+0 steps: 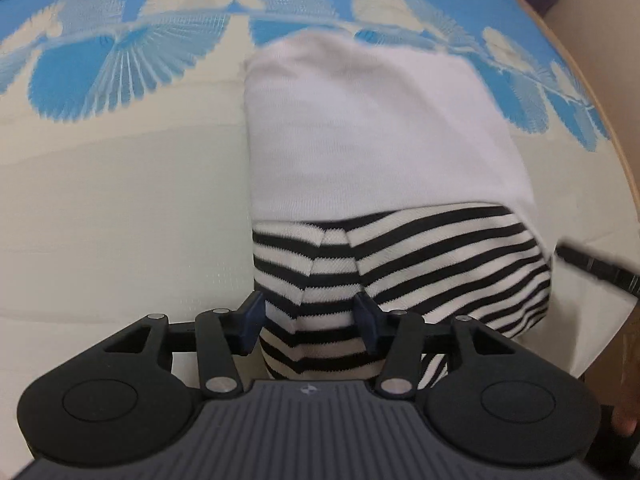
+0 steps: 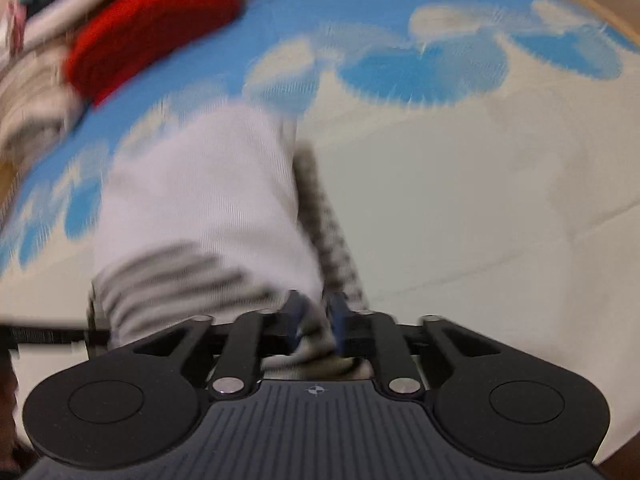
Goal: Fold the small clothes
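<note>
In the left wrist view, the left gripper (image 1: 312, 316) sits at six o'clock with its blue pads set fairly wide, a thick bunch of the garment (image 1: 372, 152) filling the gap between them; the pads look to press the bunch on both sides, so I judge it gripped, though loosely. The garment is white above and black-and-white striped below, lying folded on the bedspread (image 1: 120, 184), a cream cloth with a blue fan-patterned border running from nine through twelve to three o'clock. At three o'clock a black finger of the other tool reaches the striped edge. In the right wrist view, heavily blurred, the right gripper (image 2: 316, 316) at six o'clock has its pads drawn close together on a thin pinch of the same garment, whose white body stretches toward eleven o'clock. A red knitted item (image 2: 152, 24) and a heap of other clothes (image 2: 36, 92) lie at ten to eleven o'clock. The step in hand looks like a fold with both near corners of the garment held. The next move calls for carrying both corners forward toward twelve o'clock together, level, then laying them on the far edge. Both tools point forward and slightly down over the bed.
</note>
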